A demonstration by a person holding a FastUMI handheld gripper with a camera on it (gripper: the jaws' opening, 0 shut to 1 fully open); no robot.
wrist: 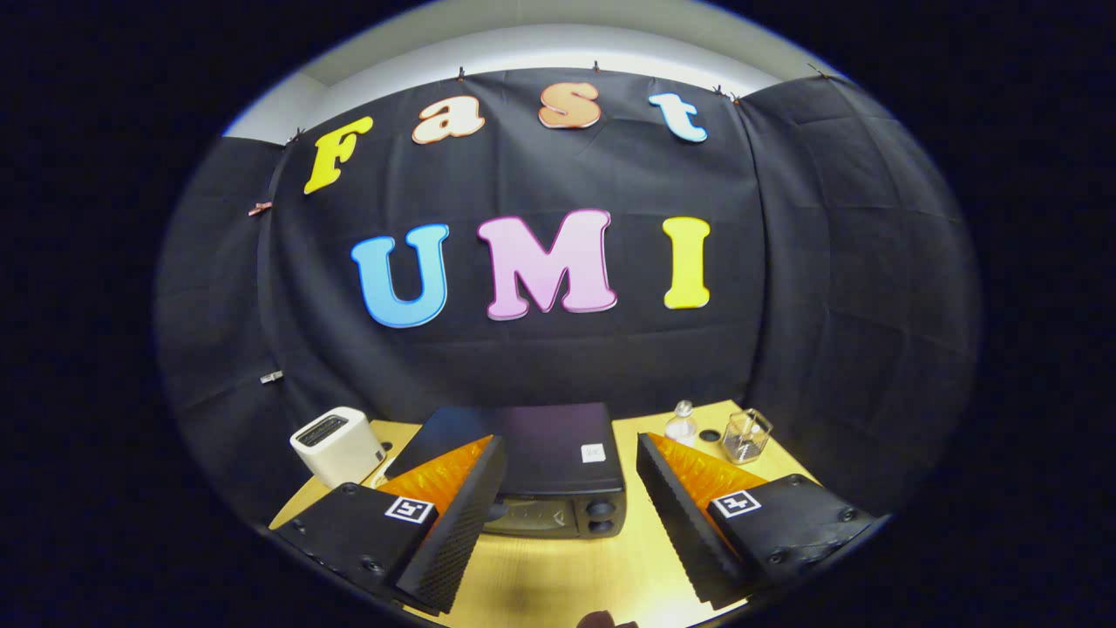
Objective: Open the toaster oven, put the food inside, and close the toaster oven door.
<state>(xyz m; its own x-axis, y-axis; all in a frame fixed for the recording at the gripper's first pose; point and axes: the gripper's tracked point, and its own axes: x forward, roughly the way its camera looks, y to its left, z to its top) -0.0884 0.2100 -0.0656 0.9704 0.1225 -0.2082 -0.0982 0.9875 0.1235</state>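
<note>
Wooden bench (558, 576) carries everything. Left to right: white toaster (337, 444) at the bench's left rear; black oven (549, 471) just ahead of the fingers (453, 532), seen in the gap between them, door shut, knobs on its right; small bottle (681, 424) and glass jar (746, 434) at right rear. Gripper (567, 523) spread wide, released, grasping nothing.

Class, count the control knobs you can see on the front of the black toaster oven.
2, stacked at the right end of the black toaster oven's front: upper knob, lower knob. The open gripper's left finger covers the front's left end, so more may be hidden.
</note>
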